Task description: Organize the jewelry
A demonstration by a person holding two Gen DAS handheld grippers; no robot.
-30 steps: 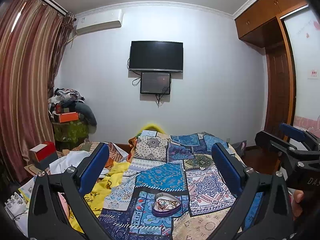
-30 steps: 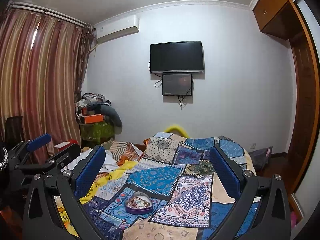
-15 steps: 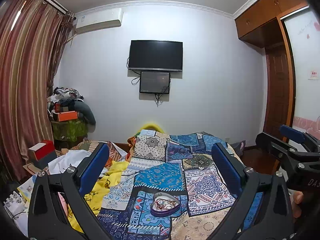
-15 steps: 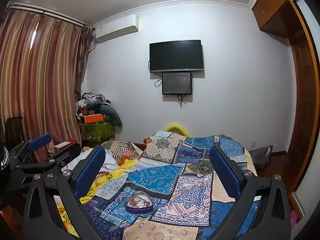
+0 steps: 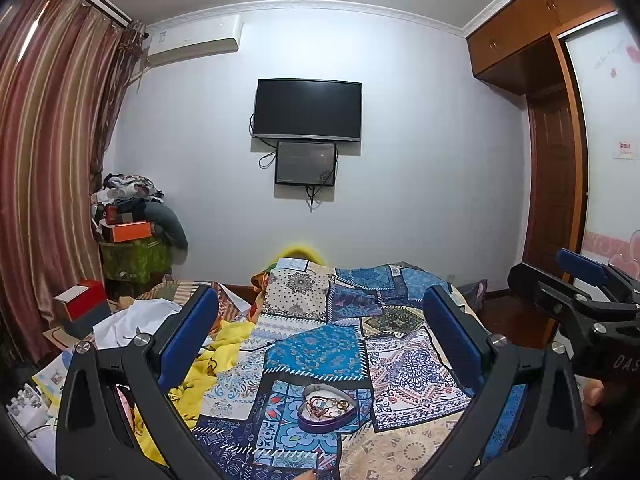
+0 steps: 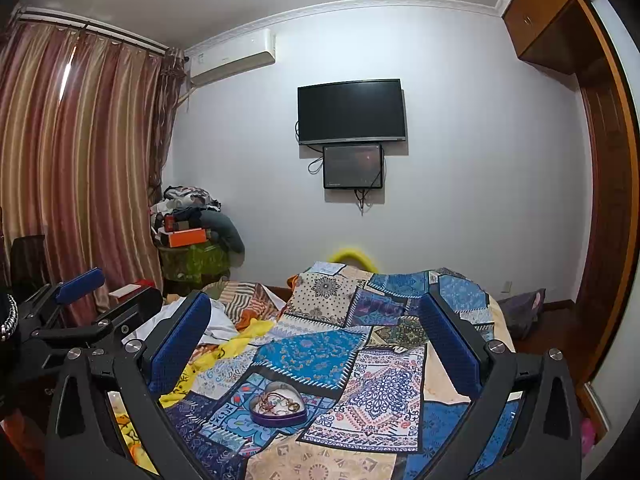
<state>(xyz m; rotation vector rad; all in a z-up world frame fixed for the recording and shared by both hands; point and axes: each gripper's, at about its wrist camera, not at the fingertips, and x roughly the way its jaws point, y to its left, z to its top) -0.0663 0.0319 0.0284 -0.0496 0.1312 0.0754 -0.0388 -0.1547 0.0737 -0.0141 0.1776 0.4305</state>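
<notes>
purple heart box on quilt, between open left tongs.

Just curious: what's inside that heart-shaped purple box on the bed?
The heart-shaped box holds tangled jewelry: reddish and gold strands. Whatever lies beneath the tangle is covered.

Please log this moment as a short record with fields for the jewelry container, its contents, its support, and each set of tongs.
container: heart-shaped purple box, lid off
contents: tangled jewelry, pieces not separable
support: patchwork bedspread
left tongs: open, empty, above the bed
right tongs: open, empty, above the bed
contact: neither touches the box
</notes>
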